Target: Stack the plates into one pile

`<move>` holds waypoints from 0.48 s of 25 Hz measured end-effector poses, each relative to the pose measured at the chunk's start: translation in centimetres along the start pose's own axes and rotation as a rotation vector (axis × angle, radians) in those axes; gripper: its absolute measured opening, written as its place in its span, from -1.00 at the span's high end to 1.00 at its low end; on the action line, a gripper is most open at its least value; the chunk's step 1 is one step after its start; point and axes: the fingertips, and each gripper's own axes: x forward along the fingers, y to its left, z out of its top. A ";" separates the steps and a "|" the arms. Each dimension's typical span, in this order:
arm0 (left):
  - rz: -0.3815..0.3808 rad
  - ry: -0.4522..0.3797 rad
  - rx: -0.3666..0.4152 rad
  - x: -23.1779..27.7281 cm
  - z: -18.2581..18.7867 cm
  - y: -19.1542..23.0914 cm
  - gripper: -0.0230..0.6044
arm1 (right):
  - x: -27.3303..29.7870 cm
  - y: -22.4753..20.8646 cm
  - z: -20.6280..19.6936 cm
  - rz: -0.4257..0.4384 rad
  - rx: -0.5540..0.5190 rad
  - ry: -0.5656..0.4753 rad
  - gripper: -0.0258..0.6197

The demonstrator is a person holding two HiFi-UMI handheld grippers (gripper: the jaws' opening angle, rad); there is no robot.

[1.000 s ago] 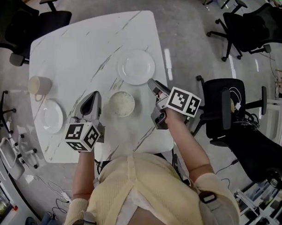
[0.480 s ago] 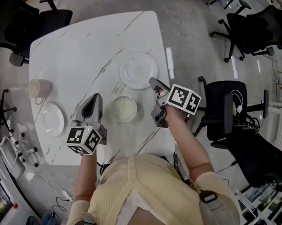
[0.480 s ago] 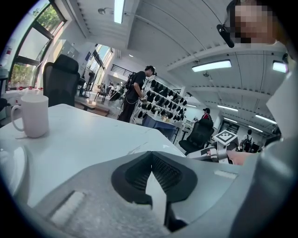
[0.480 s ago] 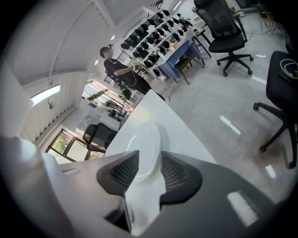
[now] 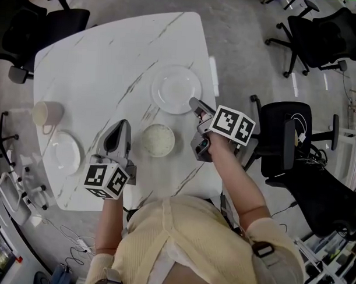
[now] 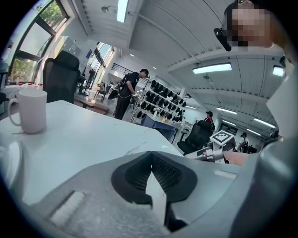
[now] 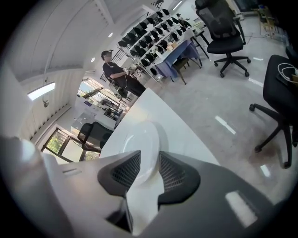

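On the white marble table (image 5: 111,54) a large white plate (image 5: 176,89) lies at the far right. A small speckled plate (image 5: 158,139) sits at the near middle, and another white plate (image 5: 64,154) lies at the left. My right gripper (image 5: 194,102) is at the large plate's near-right rim. In the right gripper view the large plate (image 7: 139,137) has its rim between the jaws of my right gripper (image 7: 148,160), which are closing with a gap still showing. My left gripper (image 5: 120,128) hovers left of the speckled plate. In its own view the left gripper (image 6: 150,158) is shut and holds nothing.
A white mug (image 5: 45,112) stands at the table's left edge, seen as a white mug (image 6: 30,110) in the left gripper view too. Black office chairs (image 5: 283,142) stand right of the table, others at the far corners. People stand by shelves in the background.
The right gripper has sunk slightly at the large plate's rim. The left gripper has hardly moved. The plates lie where they were.
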 end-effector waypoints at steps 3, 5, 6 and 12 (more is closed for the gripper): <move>-0.002 0.005 0.001 0.1 -0.3 0.0 0.91 | 0.1 -0.4 -0.2 -0.031 -0.011 0.010 0.62; -0.001 0.006 0.005 0.1 -0.4 0.0 0.91 | 0.1 -0.7 -0.2 -0.050 -0.016 0.015 0.68; 0.000 0.006 0.006 0.1 -0.4 0.0 0.91 | 0.1 -0.8 -0.2 -0.058 -0.017 0.016 0.69; 0.015 0.002 0.011 -0.3 -0.2 0.2 0.91 | 0.1 -0.9 -0.1 -0.083 -0.032 0.011 0.74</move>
